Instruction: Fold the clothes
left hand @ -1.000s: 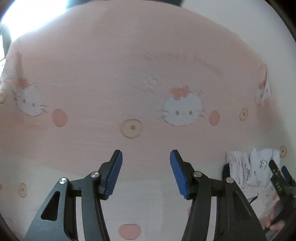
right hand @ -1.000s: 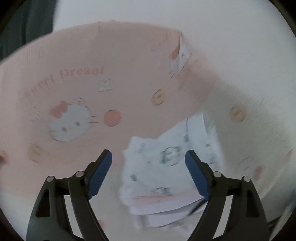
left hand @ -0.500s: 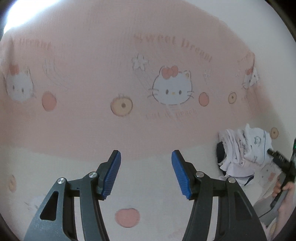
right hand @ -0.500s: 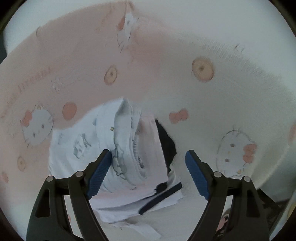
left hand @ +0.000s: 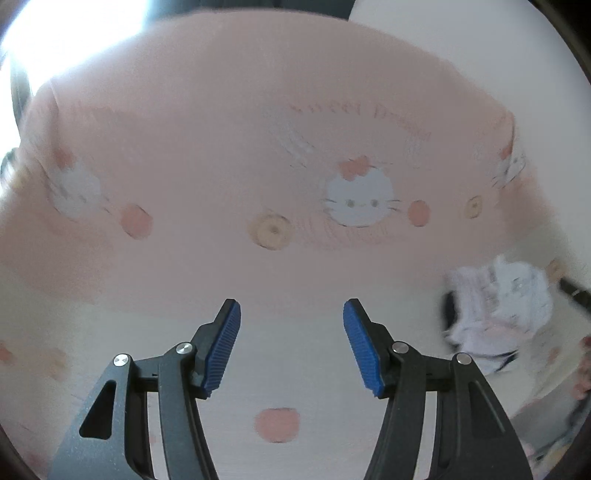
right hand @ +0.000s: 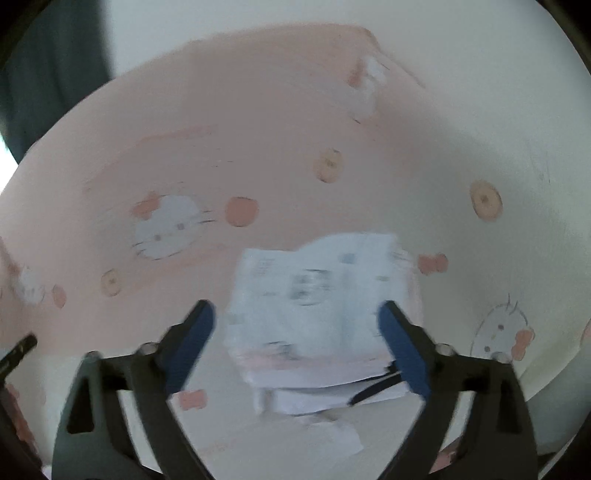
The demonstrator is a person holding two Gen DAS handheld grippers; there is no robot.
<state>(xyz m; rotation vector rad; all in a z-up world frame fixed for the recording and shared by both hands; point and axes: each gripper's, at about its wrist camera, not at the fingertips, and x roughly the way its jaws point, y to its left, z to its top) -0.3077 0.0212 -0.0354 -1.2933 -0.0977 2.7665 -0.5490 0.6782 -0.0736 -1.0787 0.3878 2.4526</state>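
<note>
A stack of folded clothes [right hand: 317,314], white and pale pink with small prints and a dark strip at its lower edge, lies on a pink and cream cartoon-cat bed sheet [right hand: 221,147]. My right gripper [right hand: 295,336] is open, and the stack shows between its blue pads; contact cannot be told through the blur. In the left wrist view the same stack [left hand: 498,314] lies far right. My left gripper [left hand: 291,343] hangs open over bare sheet [left hand: 221,147], nothing between its fingers.
The sheet's pink part ends at a white wall [right hand: 443,55] behind. A dark curtain [right hand: 48,74] hangs at the upper left of the right wrist view. Bright window light [left hand: 74,33] glares at the upper left. A hand [left hand: 583,369] shows at the far right edge.
The right gripper has swung back so the stack sits centred between its fingers. The left view shifted slightly down and blurred. Both grippers stayed open.
</note>
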